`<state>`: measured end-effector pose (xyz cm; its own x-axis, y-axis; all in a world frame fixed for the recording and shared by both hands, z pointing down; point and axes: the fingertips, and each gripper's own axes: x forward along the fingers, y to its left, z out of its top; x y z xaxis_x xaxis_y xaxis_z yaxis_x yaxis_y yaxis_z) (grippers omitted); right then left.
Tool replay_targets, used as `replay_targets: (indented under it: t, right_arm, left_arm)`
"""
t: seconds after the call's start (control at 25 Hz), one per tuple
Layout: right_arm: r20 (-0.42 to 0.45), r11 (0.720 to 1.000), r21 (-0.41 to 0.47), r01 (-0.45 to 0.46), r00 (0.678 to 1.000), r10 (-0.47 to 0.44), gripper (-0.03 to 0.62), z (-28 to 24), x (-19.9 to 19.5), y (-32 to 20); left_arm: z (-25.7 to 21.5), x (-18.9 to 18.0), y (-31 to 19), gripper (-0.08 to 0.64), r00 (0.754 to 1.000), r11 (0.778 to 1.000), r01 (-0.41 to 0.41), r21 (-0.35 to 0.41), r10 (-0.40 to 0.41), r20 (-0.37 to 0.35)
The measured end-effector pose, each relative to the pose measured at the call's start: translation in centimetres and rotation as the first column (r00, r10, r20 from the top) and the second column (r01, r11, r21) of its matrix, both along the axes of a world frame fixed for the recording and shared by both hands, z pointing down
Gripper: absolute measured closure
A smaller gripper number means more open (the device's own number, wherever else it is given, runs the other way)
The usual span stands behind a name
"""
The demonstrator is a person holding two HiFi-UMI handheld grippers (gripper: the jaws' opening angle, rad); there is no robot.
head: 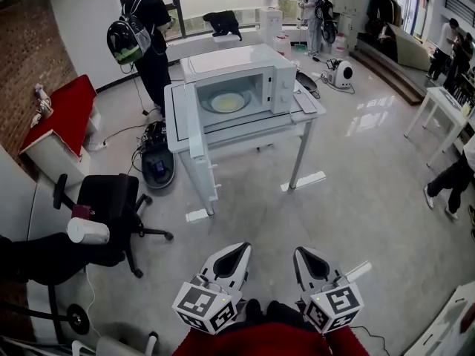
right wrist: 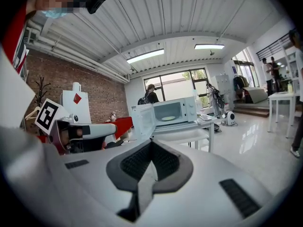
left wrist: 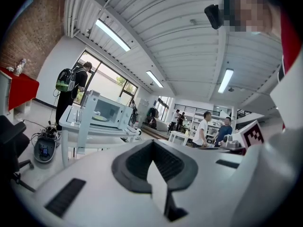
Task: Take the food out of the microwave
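Off-task: person with green backpack (head: 146, 30) near the windows, black office chair (head: 110, 199) at left, white cylinder (head: 87, 231) beside it, red-topped cabinet (head: 63, 113) against the brick wall (head: 26, 58), cabled black device (head: 157, 166) on the floor.

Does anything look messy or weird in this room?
Nothing looks spilled or broken. The microwave has its door swung wide open with a plate inside, and a tangle of cables lies loose on the floor beside the table.
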<state>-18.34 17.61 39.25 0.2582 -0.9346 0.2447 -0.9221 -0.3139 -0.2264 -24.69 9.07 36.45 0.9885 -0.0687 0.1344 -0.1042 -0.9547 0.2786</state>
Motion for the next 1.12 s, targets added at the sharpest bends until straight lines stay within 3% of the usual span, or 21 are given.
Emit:
replay_targets:
  t: [0.56,0.88,1.12]
  right_arm:
    - [-0.021,1.000,-0.021,0.018,1.000,-0.018,0.583,-0.5,0.1,-2.1]
    - [-0.005,1.000,-0.023,0.020,1.000,-0.020,0.583,0.1,2.7,-3.8]
    - [0.017,0.999,-0.030,0.034,0.999,-0.033,0.583,1.1,6.5,-5.5]
  left_arm:
    - [-0.6,0.4,-1.4,0.551,1.000,1.000,-0.002,-0.011,0.001,-0.027]
    - [0.3,2.5,-2.5,0.551,1.000,1.000,0.014,-0.022,-0.014,-0.001]
    - [1.3,6.2,-4.4,0.551,0.999,0.999,0.037,-0.038,-0.036,0.026]
